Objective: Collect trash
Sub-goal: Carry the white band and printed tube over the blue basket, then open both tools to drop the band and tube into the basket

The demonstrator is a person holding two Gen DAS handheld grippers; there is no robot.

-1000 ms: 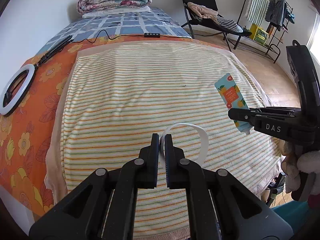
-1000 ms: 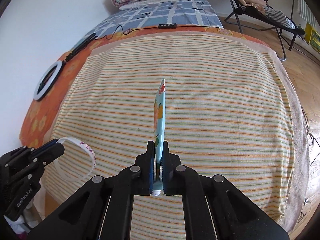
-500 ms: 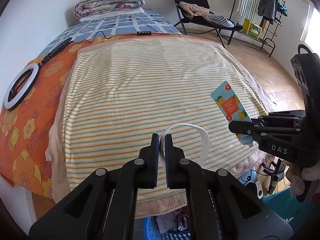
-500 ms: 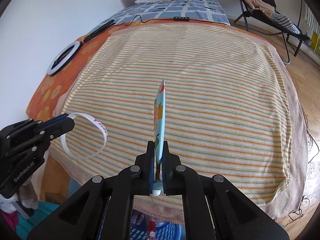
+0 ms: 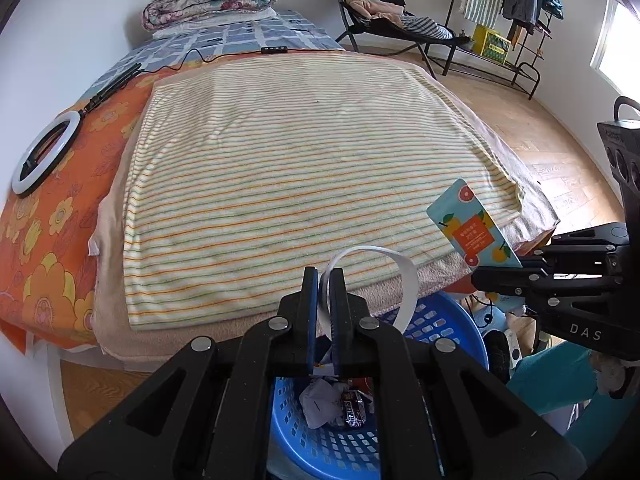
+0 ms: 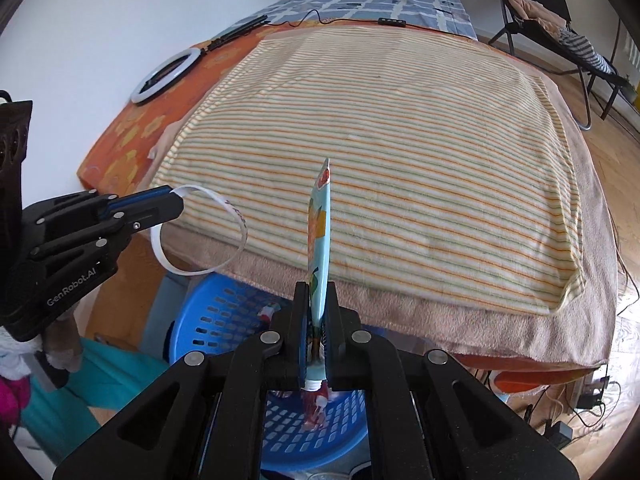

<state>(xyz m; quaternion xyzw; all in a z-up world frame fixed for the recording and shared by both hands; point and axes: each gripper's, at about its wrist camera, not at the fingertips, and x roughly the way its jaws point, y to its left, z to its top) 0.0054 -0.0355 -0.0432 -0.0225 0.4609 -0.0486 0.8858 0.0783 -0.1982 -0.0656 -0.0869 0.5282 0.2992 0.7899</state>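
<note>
left hand-held gripper [image 5: 325,280]: clamped on white paper strip [image 5: 400,276], looped | right hand-held gripper [image 6: 317,300]: clamped on fruit-print tube [image 6: 320,232], upright | both past the bed's [image 5: 280,168] near edge, above blue basket [image 5: 440,320] holding wrappers [image 5: 332,400]

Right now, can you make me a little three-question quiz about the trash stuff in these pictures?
1. True or false: the left gripper is shut on a white paper strip.
2. What does the right gripper hold? A) a spoon B) a light blue fruit-print packet C) a sock
3. Fill in: below both grippers stands a blue ____ with some wrappers already in it.

Key:
1. True. The strip loops out from between the closed fingers.
2. B. The packet stands upright, pinched near its lower end.
3. Basket. It sits on the floor at the foot of the striped blanket.
</note>
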